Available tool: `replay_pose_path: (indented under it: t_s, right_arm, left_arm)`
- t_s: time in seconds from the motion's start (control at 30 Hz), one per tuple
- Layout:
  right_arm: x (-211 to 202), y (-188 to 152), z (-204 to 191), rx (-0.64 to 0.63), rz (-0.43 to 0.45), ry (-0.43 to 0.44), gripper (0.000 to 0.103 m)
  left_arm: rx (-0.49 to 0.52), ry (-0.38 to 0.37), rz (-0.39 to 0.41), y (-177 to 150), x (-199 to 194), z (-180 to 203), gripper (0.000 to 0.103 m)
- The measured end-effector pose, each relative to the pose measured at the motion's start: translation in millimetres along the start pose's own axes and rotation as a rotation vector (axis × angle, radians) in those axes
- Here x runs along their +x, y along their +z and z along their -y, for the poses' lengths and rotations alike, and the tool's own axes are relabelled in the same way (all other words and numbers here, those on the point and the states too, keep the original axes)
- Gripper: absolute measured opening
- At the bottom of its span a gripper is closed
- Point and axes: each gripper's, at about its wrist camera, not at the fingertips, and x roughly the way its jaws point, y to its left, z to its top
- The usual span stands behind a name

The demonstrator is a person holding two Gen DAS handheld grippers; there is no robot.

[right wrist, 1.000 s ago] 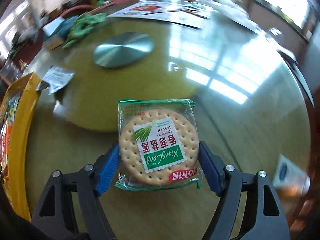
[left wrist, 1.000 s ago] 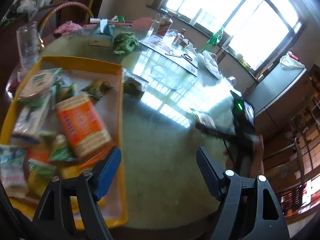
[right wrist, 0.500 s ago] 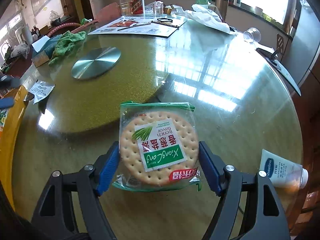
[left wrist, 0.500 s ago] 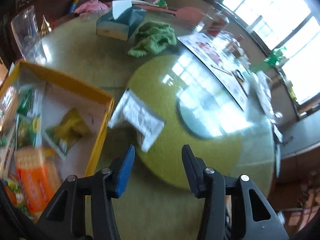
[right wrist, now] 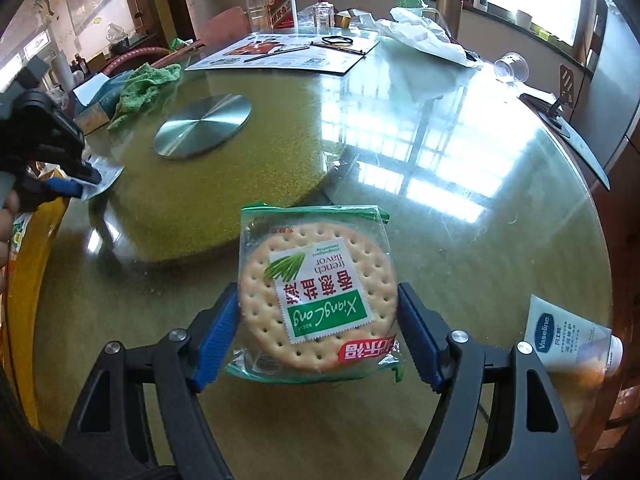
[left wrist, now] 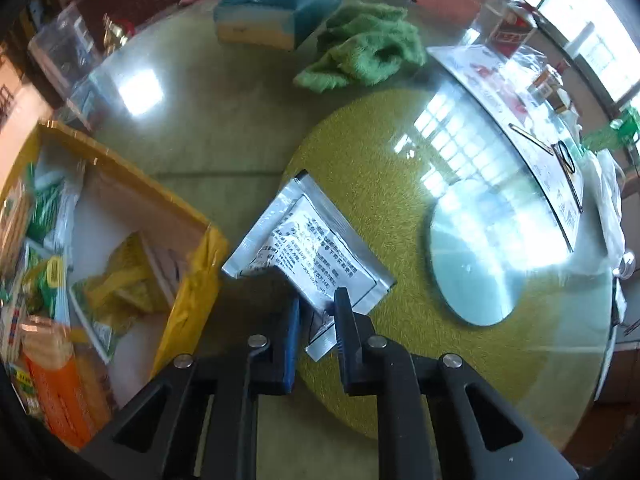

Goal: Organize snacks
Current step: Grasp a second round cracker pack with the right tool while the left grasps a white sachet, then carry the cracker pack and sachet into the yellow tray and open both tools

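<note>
My left gripper [left wrist: 316,312] is shut on the near edge of a silver foil packet [left wrist: 308,248] that lies at the rim of the green turntable [left wrist: 400,216], just right of the yellow tray [left wrist: 192,284]. The tray holds several snack packs, among them an orange cracker pack [left wrist: 60,384]. My right gripper [right wrist: 318,320] is shut on a round cracker pack [right wrist: 316,300] with a green label, held above the glass table [right wrist: 480,240]. The left gripper and the foil packet also show at the left edge of the right wrist view [right wrist: 86,184].
A steel disc [right wrist: 202,126] sits at the turntable's middle. A green cloth [left wrist: 364,56] and a tissue box [left wrist: 276,12] lie beyond it. A placemat with pens, bottles [right wrist: 280,4] and a plastic bag are at the far side. A Vaseline tube [right wrist: 568,336] lies right of my right gripper.
My left gripper moved forward to the foil packet and shut on its edge. My right gripper keeps hold of the cracker pack, lifted and pulled back a little.
</note>
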Motion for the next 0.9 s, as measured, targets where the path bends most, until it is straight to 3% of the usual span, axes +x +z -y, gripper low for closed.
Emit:
replay_pose_path:
  t_s: [0.17,0.27,0.4,0.5,0.67,0.73,0.83,0.9]
  right_arm:
    - [0.7,-0.5,-3.7,-0.025,-0.001,-0.015,0.076]
    - [0.4,-1.0,-4.7,-0.025,-0.001,-0.017,0.076]
    - [-0.1,-1.0,-5.4,-0.031,0.001,-0.020,0.076]
    - [0.1,-1.0,-5.9,-0.037,0.004,-0.020,0.076]
    - [-0.4,-2.2,-10.1,-0.060,0.009,-0.028,0.076]
    - [0.1,-2.0,-12.1,-0.064,0.011,-0.025,0.076]
    - [-0.5,-2.5,-14.3,-0.071,0.016,-0.032,0.076]
    - [-0.3,-2.3,-13.8,-0.070,0.017,-0.031,0.076]
  left_arm:
    - [0.130,-0.036,0.005,-14.5,-8.6,-3.3,0.010]
    - [0.217,-0.099,-0.042,-39.1,-19.5,-11.8,0.009]
    - [0.366,-0.161,-0.052,-97.6,-46.8,-26.2,0.008]
    - [0.457,-0.225,-0.107,-152.0,-59.9,-41.8,0.008]
    - [0.558,-0.285,-0.125,-206.7,-78.4,-64.5,0.008]
    - [0.564,-0.303,-0.135,-211.7,-82.4,-74.2,0.012]
    - [0.531,-0.294,-0.099,-210.9,-87.3,-88.5,0.030]
    - [0.485,-0.304,-0.099,-204.0,-86.6,-96.4,0.031]
